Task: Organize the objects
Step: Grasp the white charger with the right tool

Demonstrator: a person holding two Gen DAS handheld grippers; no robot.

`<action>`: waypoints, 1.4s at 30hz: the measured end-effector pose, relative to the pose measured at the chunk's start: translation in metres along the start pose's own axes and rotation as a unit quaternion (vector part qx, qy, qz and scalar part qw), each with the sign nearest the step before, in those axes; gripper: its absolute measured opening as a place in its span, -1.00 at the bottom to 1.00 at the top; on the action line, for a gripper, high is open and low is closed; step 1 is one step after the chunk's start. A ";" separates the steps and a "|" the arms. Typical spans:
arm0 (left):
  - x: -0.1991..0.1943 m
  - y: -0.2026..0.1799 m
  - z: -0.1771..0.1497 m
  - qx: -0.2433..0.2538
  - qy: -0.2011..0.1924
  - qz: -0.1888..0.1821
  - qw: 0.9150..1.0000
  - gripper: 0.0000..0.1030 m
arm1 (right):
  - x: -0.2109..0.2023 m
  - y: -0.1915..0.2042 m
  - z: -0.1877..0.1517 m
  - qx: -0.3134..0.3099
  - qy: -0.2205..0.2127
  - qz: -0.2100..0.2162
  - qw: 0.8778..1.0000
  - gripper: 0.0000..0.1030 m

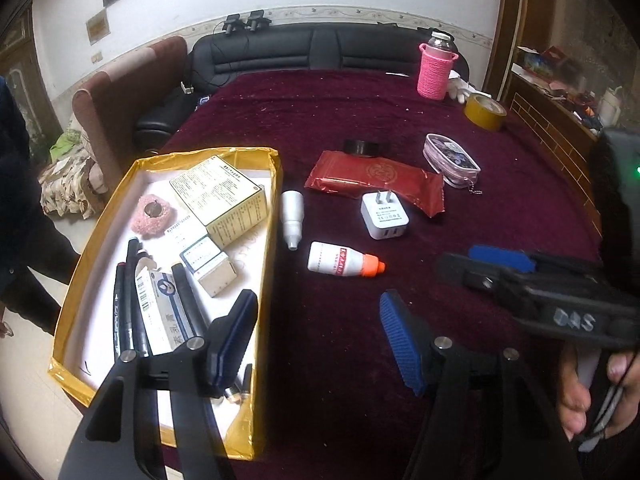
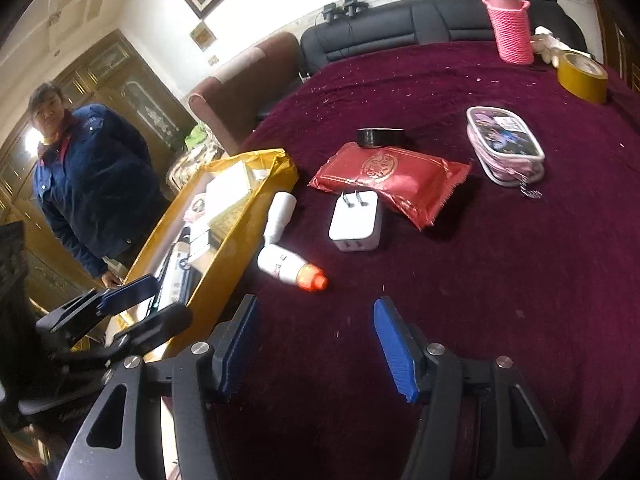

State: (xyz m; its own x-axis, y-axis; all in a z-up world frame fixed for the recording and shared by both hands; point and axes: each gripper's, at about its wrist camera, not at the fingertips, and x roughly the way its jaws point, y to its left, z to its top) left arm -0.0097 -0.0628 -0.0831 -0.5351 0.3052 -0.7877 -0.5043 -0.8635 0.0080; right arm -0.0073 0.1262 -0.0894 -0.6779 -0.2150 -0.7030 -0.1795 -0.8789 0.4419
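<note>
A gold-rimmed box (image 1: 72, 280) at the table's left holds cartons, pens and a pink puff (image 1: 151, 214); it also shows in the right wrist view (image 2: 224, 264). Loose on the maroon cloth lie a white bottle with an orange cap (image 1: 344, 264) (image 2: 290, 270), a small white bottle (image 1: 291, 216) (image 2: 278, 214), a white plug charger (image 1: 385, 216) (image 2: 355, 220), a red packet (image 1: 376, 180) (image 2: 388, 178), a black tape roll (image 2: 380, 137) and a clear pouch (image 1: 452, 160) (image 2: 504, 144). My left gripper (image 1: 320, 340) is open and empty, straddling the box's right wall. My right gripper (image 2: 316, 344) is open and empty, just short of the orange-capped bottle.
A pink-sleeved bottle (image 1: 436, 68) (image 2: 512, 28) and a yellow tape roll (image 1: 485, 111) (image 2: 582, 76) stand at the far right. A black sofa (image 1: 320, 52) lies behind the table. A person in a blue jacket (image 2: 88, 184) stands at the left, beside the box.
</note>
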 end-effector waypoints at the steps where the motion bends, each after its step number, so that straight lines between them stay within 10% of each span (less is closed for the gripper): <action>1: 0.002 0.002 0.001 -0.002 0.001 -0.001 1.000 0.22 | 0.007 -0.001 0.005 -0.002 0.005 -0.003 1.000 0.25; 12: 0.015 0.034 0.009 -0.018 0.004 -0.005 1.000 0.22 | 0.101 -0.003 0.063 -0.016 0.048 -0.077 0.996 0.29; 17: 0.026 0.040 0.017 -0.015 0.007 -0.006 1.000 0.23 | 0.110 0.001 0.057 -0.051 0.036 -0.115 0.991 -0.08; 25: 0.051 0.017 0.042 0.046 0.006 -0.027 0.999 0.39 | 0.084 -0.045 0.054 0.020 0.051 0.005 0.998 -0.08; 42: 0.109 -0.025 0.044 0.109 0.121 -0.099 0.982 0.45 | 0.079 -0.055 0.059 0.030 0.040 -0.031 0.998 -0.09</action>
State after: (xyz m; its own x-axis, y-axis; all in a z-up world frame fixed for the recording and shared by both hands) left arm -0.0855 0.0094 -0.1421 -0.2487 0.3315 -0.9101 -0.7290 -0.6827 -0.0495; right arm -0.0925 0.1831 -0.1364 -0.6054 -0.1969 -0.7711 -0.2634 -0.8648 0.4276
